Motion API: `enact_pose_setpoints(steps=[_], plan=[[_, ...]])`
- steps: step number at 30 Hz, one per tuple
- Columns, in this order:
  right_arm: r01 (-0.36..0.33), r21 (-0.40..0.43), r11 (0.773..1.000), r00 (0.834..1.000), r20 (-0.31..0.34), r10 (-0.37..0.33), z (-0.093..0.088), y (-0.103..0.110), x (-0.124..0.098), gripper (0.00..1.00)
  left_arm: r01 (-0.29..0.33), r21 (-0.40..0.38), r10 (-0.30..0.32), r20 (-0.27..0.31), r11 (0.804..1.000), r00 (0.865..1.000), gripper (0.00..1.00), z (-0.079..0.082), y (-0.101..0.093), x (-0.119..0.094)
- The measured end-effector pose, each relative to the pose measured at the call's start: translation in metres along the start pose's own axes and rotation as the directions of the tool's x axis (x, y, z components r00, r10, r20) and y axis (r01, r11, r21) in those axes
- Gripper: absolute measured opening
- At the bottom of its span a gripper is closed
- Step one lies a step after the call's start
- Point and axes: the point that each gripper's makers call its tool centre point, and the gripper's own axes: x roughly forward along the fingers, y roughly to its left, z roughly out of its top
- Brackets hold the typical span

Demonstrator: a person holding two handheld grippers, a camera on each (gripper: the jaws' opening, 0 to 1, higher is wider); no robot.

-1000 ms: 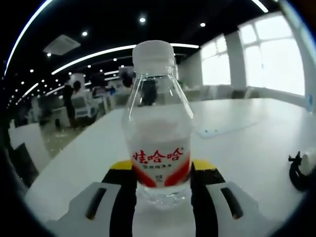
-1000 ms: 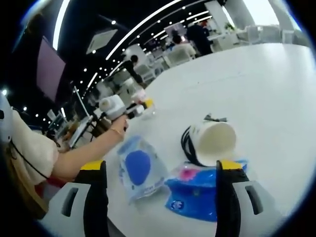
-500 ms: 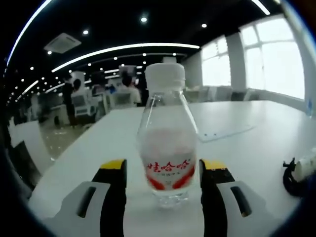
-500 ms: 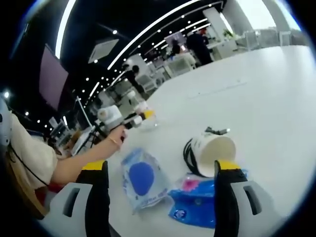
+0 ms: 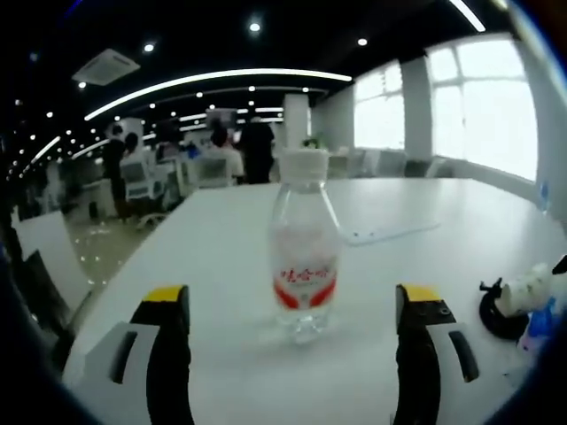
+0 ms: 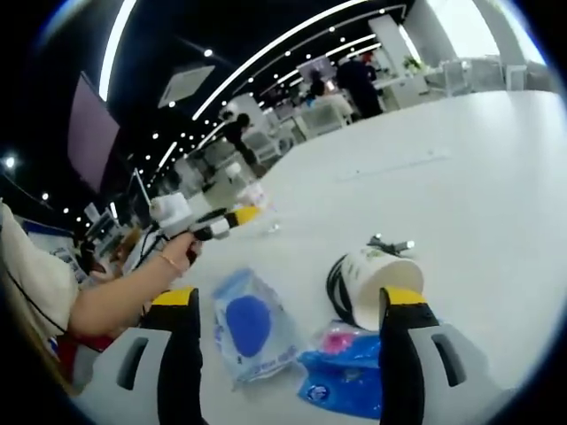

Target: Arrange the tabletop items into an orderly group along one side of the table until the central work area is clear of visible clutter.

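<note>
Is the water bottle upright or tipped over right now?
Upright: the water bottle stands base-down on the table, white cap on top.

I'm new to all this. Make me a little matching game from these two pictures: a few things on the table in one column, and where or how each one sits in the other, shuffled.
Things
1. clear plastic water bottle with white cap and red label
2. white paper cup
3. clear packet holding a blue round pad
4. blue and pink plastic packet

States
A. lying on its side, a black cable coiled around it
B. standing upright between the open left fingers, untouched
C. flat on the table, nearest the person's arm
D. lying just below the cup

Pairs: 1-B, 2-A, 3-C, 4-D
</note>
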Motion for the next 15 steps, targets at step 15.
enact_pose_setpoints(steps=[15], plan=[[0.045, 0.07, 0.997, 0.998, -0.048, -0.042, -0.003, -0.014, 0.017, 0.77, 0.08, 0.06, -0.079, -0.011, 0.995, 0.997, 0.99, 0.016, -0.022, -0.038]])
